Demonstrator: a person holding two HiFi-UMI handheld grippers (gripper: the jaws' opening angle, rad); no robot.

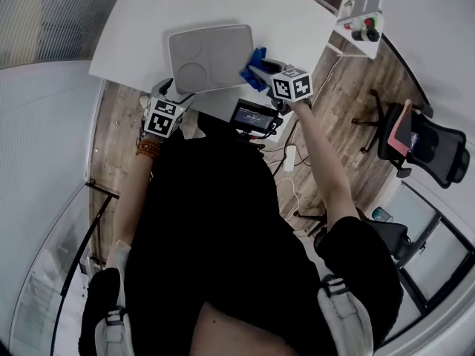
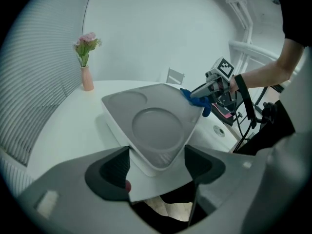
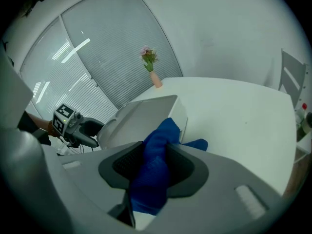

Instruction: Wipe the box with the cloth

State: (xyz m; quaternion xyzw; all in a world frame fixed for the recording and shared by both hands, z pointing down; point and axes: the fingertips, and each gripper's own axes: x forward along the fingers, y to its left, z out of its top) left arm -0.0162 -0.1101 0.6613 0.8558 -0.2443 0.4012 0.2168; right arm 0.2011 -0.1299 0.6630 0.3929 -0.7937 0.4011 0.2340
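On the white table (image 1: 223, 6), toward twelve o'clock in the head view, lies the grey-lidded box (image 1: 210, 56). The left gripper (image 1: 172, 89) is at its seven o'clock corner. The right gripper (image 1: 254, 71) is at its three o'clock edge with the blue cloth (image 1: 257, 58).

Left gripper view: the jaws stand wide apart with the box's near corner between them; neither pad clearly touches it.

Right gripper view: the jaws are clamped on the cloth, which meets the box's edge at eleven o'clock.
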